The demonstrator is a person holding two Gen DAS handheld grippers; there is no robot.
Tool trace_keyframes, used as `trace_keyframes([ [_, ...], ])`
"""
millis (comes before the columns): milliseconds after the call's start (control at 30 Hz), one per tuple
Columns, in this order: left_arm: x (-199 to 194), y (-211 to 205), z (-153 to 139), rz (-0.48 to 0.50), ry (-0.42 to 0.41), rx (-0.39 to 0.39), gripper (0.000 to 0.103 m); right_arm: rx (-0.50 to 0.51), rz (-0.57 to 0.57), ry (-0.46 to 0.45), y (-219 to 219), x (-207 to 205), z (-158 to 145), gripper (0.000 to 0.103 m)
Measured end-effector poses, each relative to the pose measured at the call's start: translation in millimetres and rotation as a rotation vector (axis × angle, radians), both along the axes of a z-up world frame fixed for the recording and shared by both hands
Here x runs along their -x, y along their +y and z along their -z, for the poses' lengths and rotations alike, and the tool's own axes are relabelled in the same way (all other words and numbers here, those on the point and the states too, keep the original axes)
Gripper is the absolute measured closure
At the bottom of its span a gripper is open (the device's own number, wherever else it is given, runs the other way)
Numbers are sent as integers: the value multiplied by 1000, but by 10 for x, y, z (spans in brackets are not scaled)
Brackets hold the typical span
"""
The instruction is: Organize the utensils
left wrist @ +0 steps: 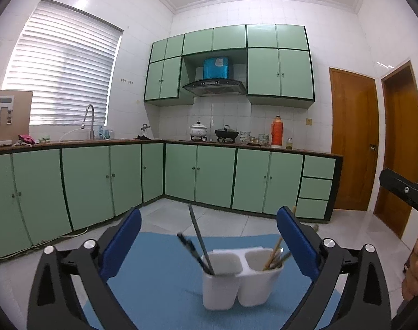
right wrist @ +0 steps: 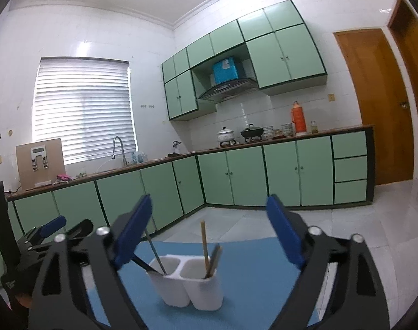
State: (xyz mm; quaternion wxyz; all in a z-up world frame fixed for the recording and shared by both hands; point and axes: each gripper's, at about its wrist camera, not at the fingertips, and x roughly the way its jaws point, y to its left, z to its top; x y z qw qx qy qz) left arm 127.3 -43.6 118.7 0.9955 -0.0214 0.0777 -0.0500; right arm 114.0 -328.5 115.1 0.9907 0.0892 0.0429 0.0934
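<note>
A white plastic two-compartment utensil holder (left wrist: 241,277) stands upright on a blue mat (left wrist: 159,272) covering the table. Its left compartment holds dark slender chopsticks (left wrist: 198,236) leaning left; the right one holds light wooden chopsticks (right wrist: 204,243). The left gripper (left wrist: 209,236) has its blue-padded fingers (left wrist: 121,244) spread wide with nothing between the pads. The right gripper (right wrist: 209,236) likewise stands wide open and empty, the holder just ahead of both.
</note>
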Motion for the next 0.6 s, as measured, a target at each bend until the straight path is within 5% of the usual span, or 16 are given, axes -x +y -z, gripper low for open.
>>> trace_keyframes([
  [600,421,-22,580,-9,165,-47,6,22,33,217,48,292,731,7],
])
